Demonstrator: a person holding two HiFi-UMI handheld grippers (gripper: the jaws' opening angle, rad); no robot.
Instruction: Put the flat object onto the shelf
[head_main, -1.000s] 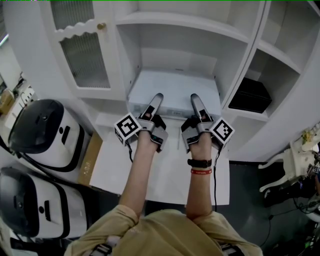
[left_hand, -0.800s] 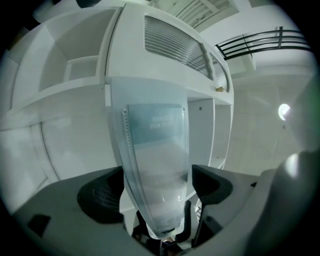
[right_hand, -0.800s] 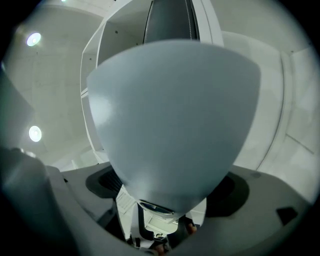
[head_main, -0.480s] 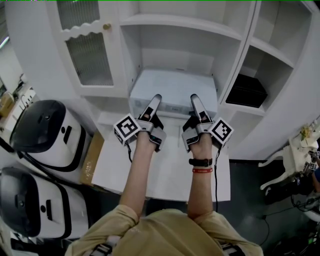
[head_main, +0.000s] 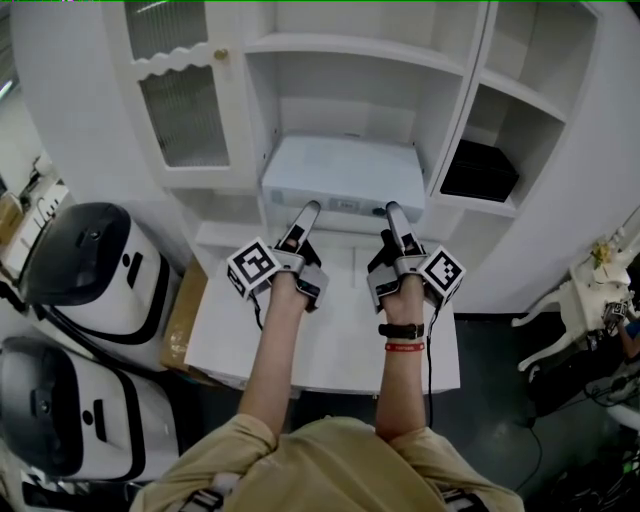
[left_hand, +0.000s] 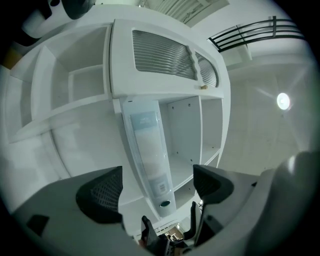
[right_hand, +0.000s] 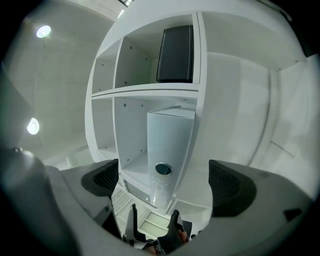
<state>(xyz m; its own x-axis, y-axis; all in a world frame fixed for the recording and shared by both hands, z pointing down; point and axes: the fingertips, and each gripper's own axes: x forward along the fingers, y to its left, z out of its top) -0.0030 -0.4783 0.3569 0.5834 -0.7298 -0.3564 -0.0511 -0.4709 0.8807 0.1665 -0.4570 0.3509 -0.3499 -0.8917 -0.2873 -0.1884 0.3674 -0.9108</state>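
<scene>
Flat white box (head_main: 340, 172) is lying on the shelf (head_main: 240, 232) in the middle lower compartment of the white cabinet, its long axis running 9 to 3 o'clock in the head view and its front edge facing the person. Left gripper (head_main: 308, 210) and right gripper (head_main: 392, 212) are both hovering over the tabletop (head_main: 340, 340), aiming at 12 o'clock toward that front edge. The left one is lining up with the box's left third and the right one with its right third, both about equally near and just short of touching. Both grippers are standing spread wide, the jaws have just been opening, and nothing is sitting between the pads; each gripper view is showing the box end ahead, beyond the tips. A black box (head_main: 480, 170) is sitting in the next compartment at 2 o'clock, well apart. Placement is looking done, so the likely next move is backing straight off toward 6 o'clock; any nudge would be going straight to 12, square to the long axis.
</scene>
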